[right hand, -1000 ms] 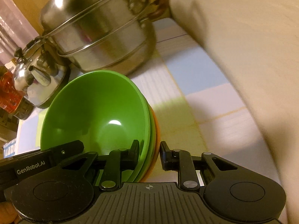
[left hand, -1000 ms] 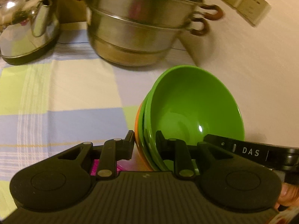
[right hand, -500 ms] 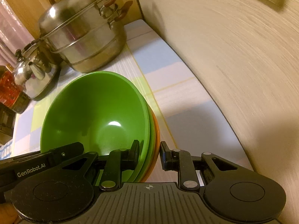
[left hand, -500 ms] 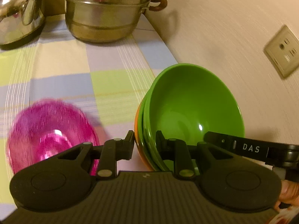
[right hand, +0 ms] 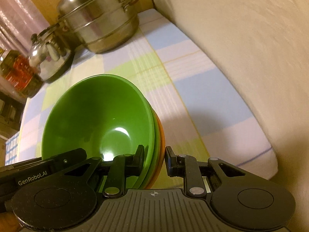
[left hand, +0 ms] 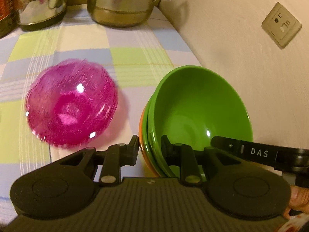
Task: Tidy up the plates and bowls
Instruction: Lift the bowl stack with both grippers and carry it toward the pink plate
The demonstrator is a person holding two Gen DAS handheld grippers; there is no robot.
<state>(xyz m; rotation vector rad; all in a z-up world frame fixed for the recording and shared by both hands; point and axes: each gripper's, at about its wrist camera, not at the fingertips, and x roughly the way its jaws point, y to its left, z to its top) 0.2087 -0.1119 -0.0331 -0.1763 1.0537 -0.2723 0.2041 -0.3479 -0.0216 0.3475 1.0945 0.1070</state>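
Nested stack of glossy green and orange plastic bowls (left hand: 200, 112), rim pinched between left claw (left hand: 149, 148) and right claw (right hand: 154, 159): uneven pull risks slipping, striking translucent magenta bowl (left hand: 71, 106) left of left claw.

My left gripper (left hand: 150, 147) points steeply down, its two fingers nearly together and pinched on the rim of the stacked bowls (left hand: 200, 112), one finger inside the rim and one outside. My right gripper (right hand: 154, 157) slants down just as steeply and clamps the opposite rim of the same stack, inner finger within the top bowl, outer finger against the outermost one. Part of my right hand (left hand: 297, 199) shows beside the left gripper's body.
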